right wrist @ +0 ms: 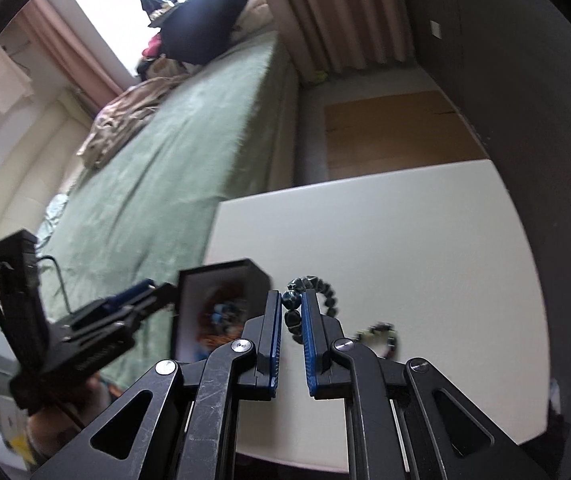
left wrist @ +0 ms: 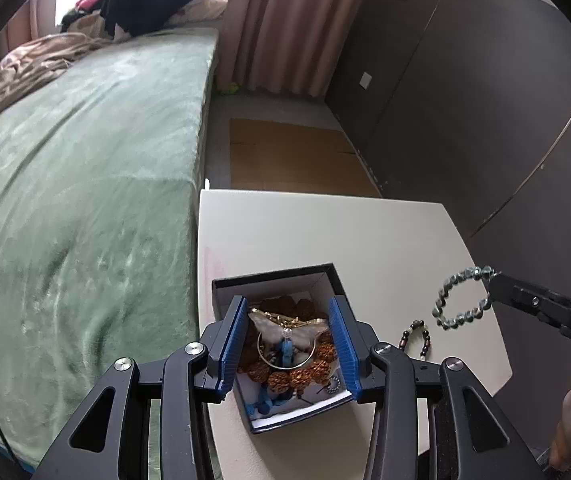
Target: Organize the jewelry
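Clearly the right gripper (right wrist: 291,312) has its jaws drawn nearly together on a grey-blue beaded bracelet (left wrist: 461,298), pinching a bead or two while the rest of the loop hangs free above the white table (left wrist: 325,232). The left gripper (left wrist: 291,344) stands with its jaws spread wide, one blue pad on either side of the small black box (left wrist: 321,274); whether the pads actually press its walls cannot be told.

The box sits on the table near the bed-side edge and already holds a pale butterfly clip (left wrist: 285,330), brown knobbly beads, a thin ring and some blue pieces. A second, darker bracelet (left wrist: 415,338) lies on the table between the box and the hanging loop.

The held bracelet looks light and limp, likely strung on elastic, with smooth round beads that could roll out of a loose pinch; gripping across the string between two beads would probably hold better.

The right wrist view is blurred, so the box contents smear there. The box's near wall is cut off behind the left gripper.
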Demonstrator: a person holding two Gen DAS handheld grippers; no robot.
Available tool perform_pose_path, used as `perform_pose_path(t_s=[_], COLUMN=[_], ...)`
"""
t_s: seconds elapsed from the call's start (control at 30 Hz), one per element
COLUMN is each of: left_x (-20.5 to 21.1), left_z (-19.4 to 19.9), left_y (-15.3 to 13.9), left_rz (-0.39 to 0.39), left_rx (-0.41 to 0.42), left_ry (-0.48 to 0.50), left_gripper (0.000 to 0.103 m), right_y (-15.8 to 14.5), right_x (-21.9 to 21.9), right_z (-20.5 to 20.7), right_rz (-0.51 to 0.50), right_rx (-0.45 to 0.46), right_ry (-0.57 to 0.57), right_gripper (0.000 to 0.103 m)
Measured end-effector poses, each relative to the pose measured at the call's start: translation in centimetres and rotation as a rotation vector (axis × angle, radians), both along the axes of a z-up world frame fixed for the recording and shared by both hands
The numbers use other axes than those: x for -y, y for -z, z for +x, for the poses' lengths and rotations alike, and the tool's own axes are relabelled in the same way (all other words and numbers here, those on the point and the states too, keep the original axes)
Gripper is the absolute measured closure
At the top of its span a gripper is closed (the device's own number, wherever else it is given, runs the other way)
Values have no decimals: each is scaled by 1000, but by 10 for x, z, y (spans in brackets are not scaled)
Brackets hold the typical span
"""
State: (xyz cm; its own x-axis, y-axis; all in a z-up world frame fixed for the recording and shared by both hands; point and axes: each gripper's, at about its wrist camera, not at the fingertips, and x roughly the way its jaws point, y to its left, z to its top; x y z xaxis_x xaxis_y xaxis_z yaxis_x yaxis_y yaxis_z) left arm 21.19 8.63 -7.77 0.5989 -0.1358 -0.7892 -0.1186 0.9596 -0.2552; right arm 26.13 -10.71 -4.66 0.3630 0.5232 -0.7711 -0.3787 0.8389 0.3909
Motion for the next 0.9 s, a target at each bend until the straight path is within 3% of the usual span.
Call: perform_pose_path(t_s=[0.1, 0.17, 0.63, 0.7, 0.73, 0.77, 0.9], left_x=[-9, -14, -54, -57, -58, -58, -55], left_z=[2, 1, -9, -10, -11, -11, -10], left_y=[5, 4, -4, -3, -3, -3, -4], left_rz=[-29, -40, -72, -77, -76, -75, -71], left_rx=[-20, -14, 23, 22, 22, 22, 22], left_ry=[-6, -20, -111, -116, -117, -117, -108], left_gripper=[54, 45, 44, 44, 44, 44, 44], right_y=[-4, -5, 6, 13, 19, 22, 23], right_x=[-12, -20, -70, -71, -71, -69, -56], right_z=[-3, -3, -7, -2, 2, 3, 6], right_rz=[31, 61, 197, 215, 208, 202, 160], right_rx=[7, 5, -37, -65, -101, -110, -110], right_ry=[-18, -39, -147, -142, -135, -120, -79], right_gripper=[92, 92, 91, 83, 63, 52, 52])
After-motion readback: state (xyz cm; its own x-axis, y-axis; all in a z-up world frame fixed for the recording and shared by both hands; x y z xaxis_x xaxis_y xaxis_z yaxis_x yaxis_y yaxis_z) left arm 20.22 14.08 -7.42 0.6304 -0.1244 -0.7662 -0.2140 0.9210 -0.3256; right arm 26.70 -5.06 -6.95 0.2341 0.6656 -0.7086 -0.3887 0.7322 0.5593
